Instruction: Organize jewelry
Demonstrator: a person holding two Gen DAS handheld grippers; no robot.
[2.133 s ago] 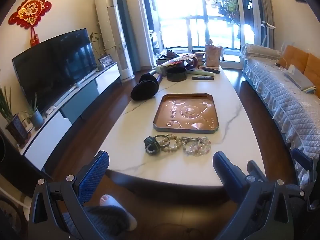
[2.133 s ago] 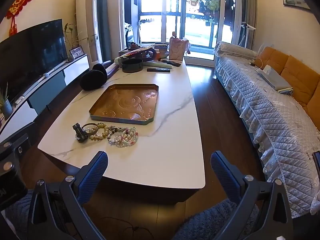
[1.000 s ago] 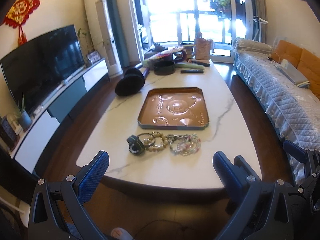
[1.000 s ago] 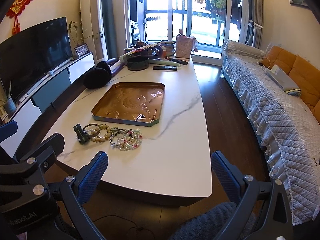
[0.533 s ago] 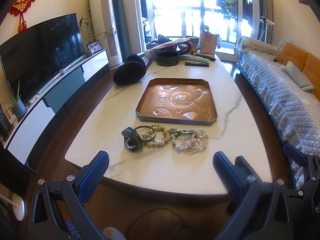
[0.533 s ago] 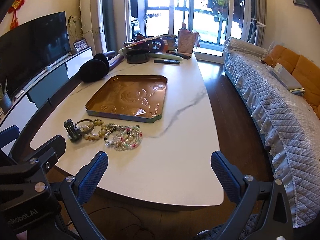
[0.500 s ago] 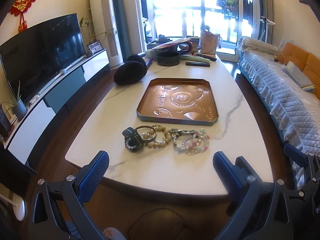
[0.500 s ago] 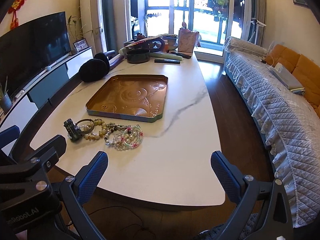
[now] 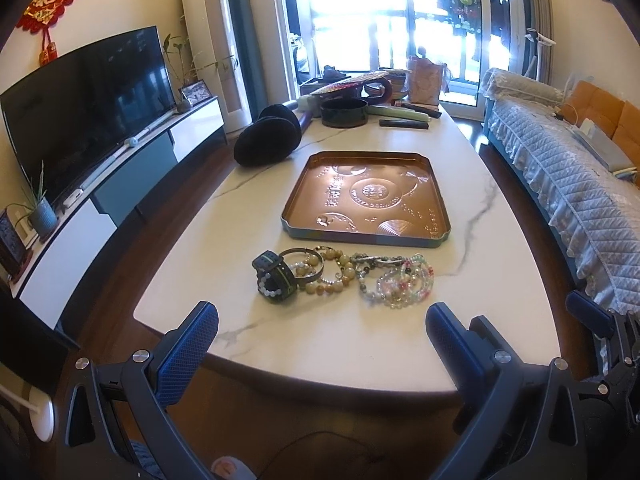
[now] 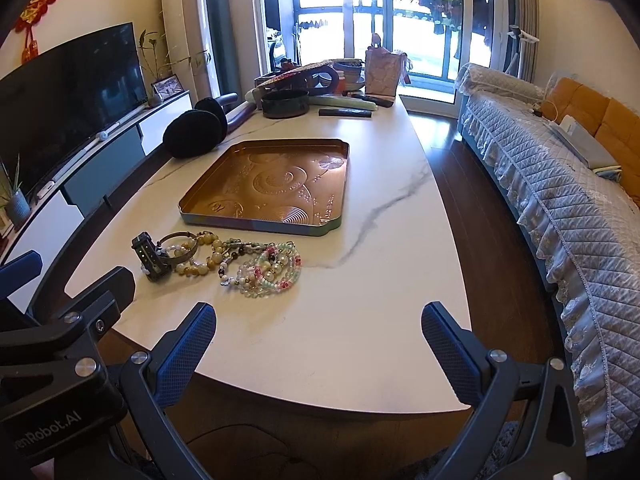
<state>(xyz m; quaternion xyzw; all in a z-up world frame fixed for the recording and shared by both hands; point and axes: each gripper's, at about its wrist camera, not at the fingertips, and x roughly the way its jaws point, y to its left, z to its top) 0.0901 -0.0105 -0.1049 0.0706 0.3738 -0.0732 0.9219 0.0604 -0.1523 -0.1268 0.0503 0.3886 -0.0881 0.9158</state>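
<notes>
both tongs hang over the near edge of the white marble worktop (image 9: 344, 344), each with its blue-padded jaws spread wide and gripping nothing: the left tongs (image 9: 320, 340) face the jewelry head-on, the right tongs (image 10: 320, 338) sit just to its right. the jewelry lies in a touching row near that edge: a dark watch (image 9: 276, 278), a metal bangle (image 9: 306, 264), amber beads (image 9: 332, 276) and pastel bead bracelets (image 9: 400, 284). just beyond the row sits a copper tray (image 9: 438, 216).
</notes>
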